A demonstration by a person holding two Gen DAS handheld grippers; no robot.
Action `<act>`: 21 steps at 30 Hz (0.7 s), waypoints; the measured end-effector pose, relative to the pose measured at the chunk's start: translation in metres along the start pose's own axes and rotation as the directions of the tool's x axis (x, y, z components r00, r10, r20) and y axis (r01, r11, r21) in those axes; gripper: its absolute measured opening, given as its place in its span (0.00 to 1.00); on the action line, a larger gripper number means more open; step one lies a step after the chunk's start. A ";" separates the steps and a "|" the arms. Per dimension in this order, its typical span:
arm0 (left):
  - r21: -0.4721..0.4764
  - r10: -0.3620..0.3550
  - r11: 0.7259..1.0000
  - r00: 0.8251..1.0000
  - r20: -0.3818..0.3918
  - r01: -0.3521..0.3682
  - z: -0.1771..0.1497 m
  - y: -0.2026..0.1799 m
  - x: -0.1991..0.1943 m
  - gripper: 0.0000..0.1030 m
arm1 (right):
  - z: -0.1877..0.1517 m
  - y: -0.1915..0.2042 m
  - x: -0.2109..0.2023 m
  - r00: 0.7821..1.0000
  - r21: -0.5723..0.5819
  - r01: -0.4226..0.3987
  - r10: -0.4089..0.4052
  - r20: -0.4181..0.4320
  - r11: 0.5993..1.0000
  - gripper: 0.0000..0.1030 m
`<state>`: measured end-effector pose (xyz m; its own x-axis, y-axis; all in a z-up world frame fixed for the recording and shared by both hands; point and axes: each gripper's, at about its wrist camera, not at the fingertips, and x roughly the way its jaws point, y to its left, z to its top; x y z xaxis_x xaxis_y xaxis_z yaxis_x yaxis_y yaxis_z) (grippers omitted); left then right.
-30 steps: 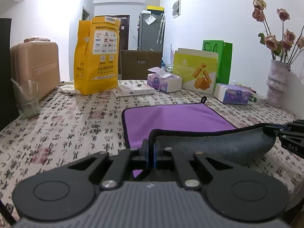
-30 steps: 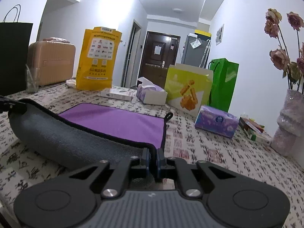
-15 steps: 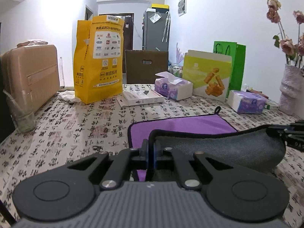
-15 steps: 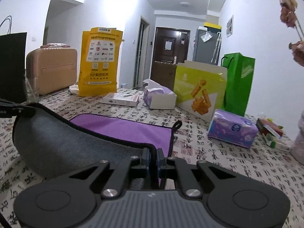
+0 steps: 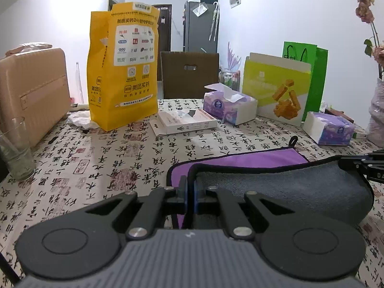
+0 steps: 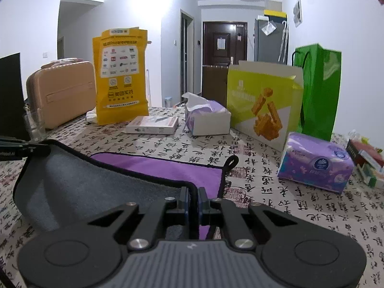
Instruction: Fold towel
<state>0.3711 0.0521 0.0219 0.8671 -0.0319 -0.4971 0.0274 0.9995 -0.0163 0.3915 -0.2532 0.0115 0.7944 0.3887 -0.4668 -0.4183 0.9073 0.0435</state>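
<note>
The towel [image 5: 242, 159] is purple on top and grey underneath, with a black hem. It lies on the patterned tablecloth [image 5: 96, 158]. My left gripper [image 5: 191, 187] is shut on its near left corner. My right gripper [image 6: 193, 194] is shut on its near right corner. The near edge is lifted and carried over the flat purple part [image 6: 168, 168], so the grey underside [image 6: 84, 192] hangs as a curved sheet between the grippers. The far hem with its hanging loop [image 6: 231, 162] rests on the table.
A yellow bag [image 5: 122, 67], a tan case [image 5: 31, 91], a glass [image 5: 14, 151], a flat white box [image 5: 182, 122], two tissue packs [image 5: 228, 105] [image 6: 314, 165], a yellow-green box [image 6: 261, 100] and a green bag [image 6: 316, 88] stand beyond the towel.
Both grippers have moved forward over the table with the lifted edge. Less of the flat purple part shows now and the far objects look nearer.
</note>
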 end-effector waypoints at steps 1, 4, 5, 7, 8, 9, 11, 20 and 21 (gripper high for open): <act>0.003 0.001 1.000 1.000 -0.004 -0.001 0.002 0.000 0.003 0.05 | 0.001 -0.002 0.004 1.000 0.002 0.000 0.000 -0.004 1.000 0.07; 0.017 0.006 1.000 1.000 -0.007 -0.006 0.006 -0.001 0.013 0.05 | 0.006 -0.005 0.013 1.000 0.000 -0.002 0.002 -0.011 1.000 0.06; 0.023 0.008 1.000 1.000 -0.007 -0.008 0.008 0.000 0.016 0.05 | 0.009 -0.007 0.016 1.000 -0.002 -0.001 0.001 -0.011 1.000 0.06; 0.026 0.006 1.000 1.000 -0.012 -0.006 0.010 0.002 0.023 0.05 | 0.013 -0.010 0.023 1.000 -0.009 -0.004 0.004 -0.008 1.000 0.06; 0.026 0.004 1.000 1.000 -0.013 -0.004 0.012 0.002 0.025 0.05 | 0.016 -0.012 0.027 1.000 -0.013 -0.003 0.003 -0.008 1.000 0.06; 0.026 0.003 1.000 1.000 -0.015 -0.002 0.013 0.003 0.028 0.05 | 0.019 -0.014 0.031 1.000 -0.015 -0.003 0.002 -0.008 1.000 0.06; 0.026 0.002 1.000 1.000 -0.022 -0.002 0.015 0.006 0.035 0.05 | 0.023 -0.017 0.038 1.000 -0.015 -0.006 0.006 -0.012 1.000 0.06; -0.008 0.001 1.000 0.997 -0.080 -0.002 0.020 0.021 0.071 0.05 | 0.034 -0.022 0.076 0.999 -0.045 -0.019 0.017 -0.036 0.999 0.06; -0.009 -0.002 1.000 0.997 -0.083 0.001 0.022 0.022 0.074 0.05 | 0.035 -0.022 0.080 0.999 -0.047 -0.018 0.016 -0.039 0.999 0.06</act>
<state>0.4469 0.0715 0.0038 0.8230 -0.0338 -0.5670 0.0238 0.9994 -0.0251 0.4793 -0.2365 0.0038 0.7696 0.3965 -0.5004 -0.4526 0.8917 0.0105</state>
